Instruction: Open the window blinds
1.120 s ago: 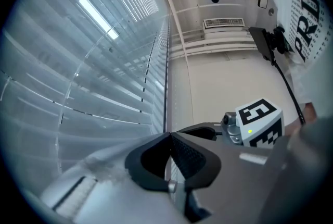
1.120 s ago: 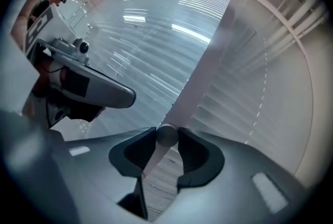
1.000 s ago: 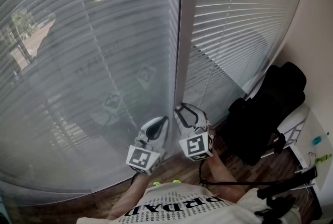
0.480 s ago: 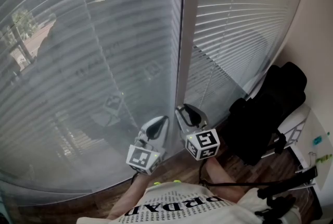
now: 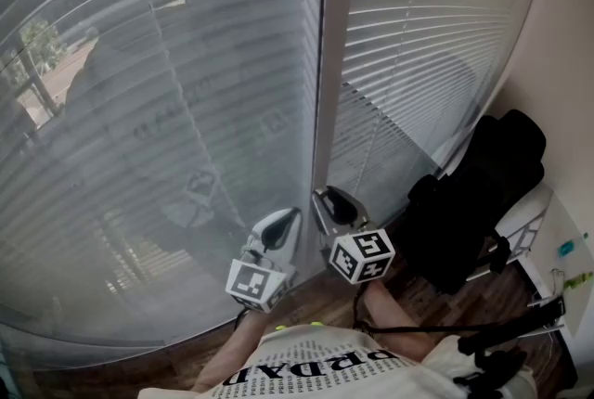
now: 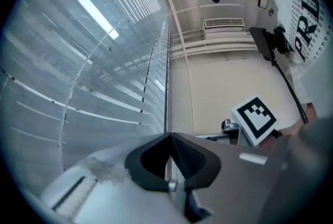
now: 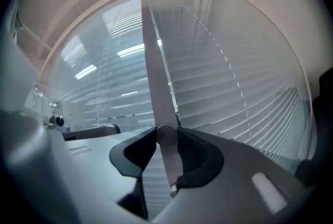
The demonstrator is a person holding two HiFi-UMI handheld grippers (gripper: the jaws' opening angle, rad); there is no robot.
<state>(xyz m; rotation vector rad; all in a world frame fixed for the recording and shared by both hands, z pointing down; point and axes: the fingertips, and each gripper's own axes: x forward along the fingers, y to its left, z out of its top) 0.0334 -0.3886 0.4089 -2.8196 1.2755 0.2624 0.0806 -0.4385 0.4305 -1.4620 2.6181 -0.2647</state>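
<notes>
right gripper, clamped on wand — (unseen overhead)

A black chair stood on a brown wooden floor. Just right of the chair sat a white shelf. Behind the chair rose a beige wall. A black pole lay just below the chair.
</notes>
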